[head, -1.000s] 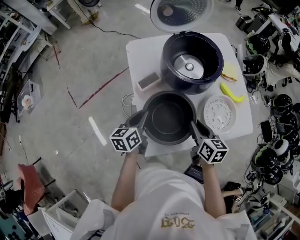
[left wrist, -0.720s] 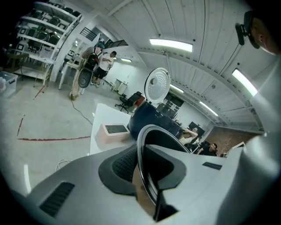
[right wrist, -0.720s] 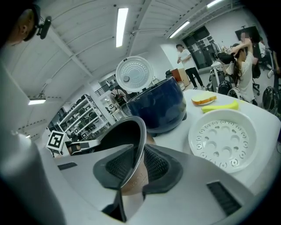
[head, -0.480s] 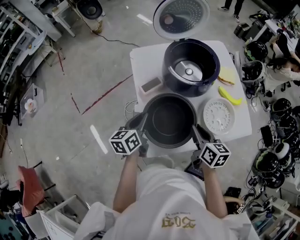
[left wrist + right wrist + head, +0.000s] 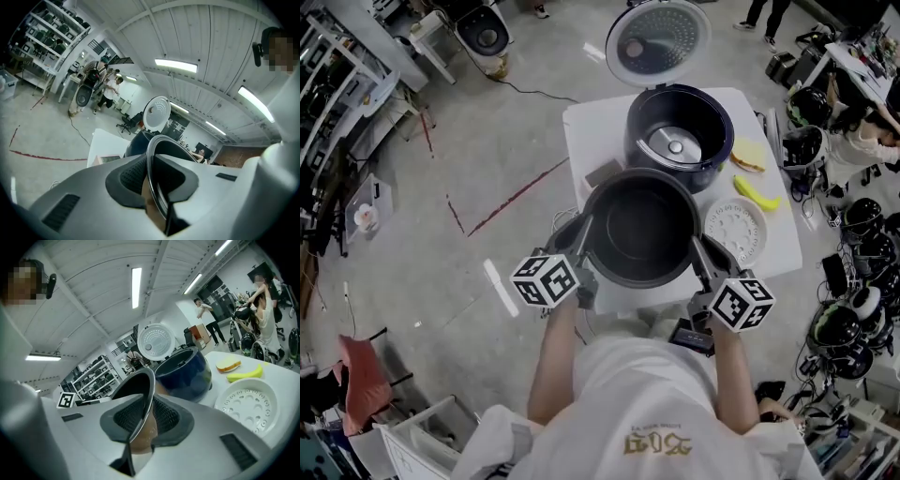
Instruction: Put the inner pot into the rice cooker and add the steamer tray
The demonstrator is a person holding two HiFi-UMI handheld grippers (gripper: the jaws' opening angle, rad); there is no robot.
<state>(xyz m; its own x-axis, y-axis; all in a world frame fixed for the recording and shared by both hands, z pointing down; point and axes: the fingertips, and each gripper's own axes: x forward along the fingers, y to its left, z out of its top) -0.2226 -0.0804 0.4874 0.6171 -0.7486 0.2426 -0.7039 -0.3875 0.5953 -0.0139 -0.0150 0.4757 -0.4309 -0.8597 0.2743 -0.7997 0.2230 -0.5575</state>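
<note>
The dark inner pot (image 5: pixel 639 230) hangs in the air above the white table (image 5: pixel 581 127), held by its rim on both sides. My left gripper (image 5: pixel 584 236) is shut on the left rim (image 5: pixel 154 157). My right gripper (image 5: pixel 697 249) has the right rim (image 5: pixel 146 392) between its pads, which press on it while the jaws are closing. Behind the pot stands the dark blue rice cooker (image 5: pixel 716 157), empty, with its lid (image 5: pixel 658 42) raised. The white perforated steamer tray (image 5: pixel 742 231) lies on the table right of the pot, also in the right gripper view (image 5: pixel 246 404).
A yellow banana (image 5: pixel 757 193) and a slice of bread (image 5: pixel 748 157) lie right of the cooker. A small flat box (image 5: pixel 602 173) sits at the cooker's left. Shelves, cables and helmets crowd the floor around the table, and people stand in the background.
Both grippers have lifted the inner pot off the table. It now sits higher and closer to the cooker, covering more of the box and the tray's edge.
</note>
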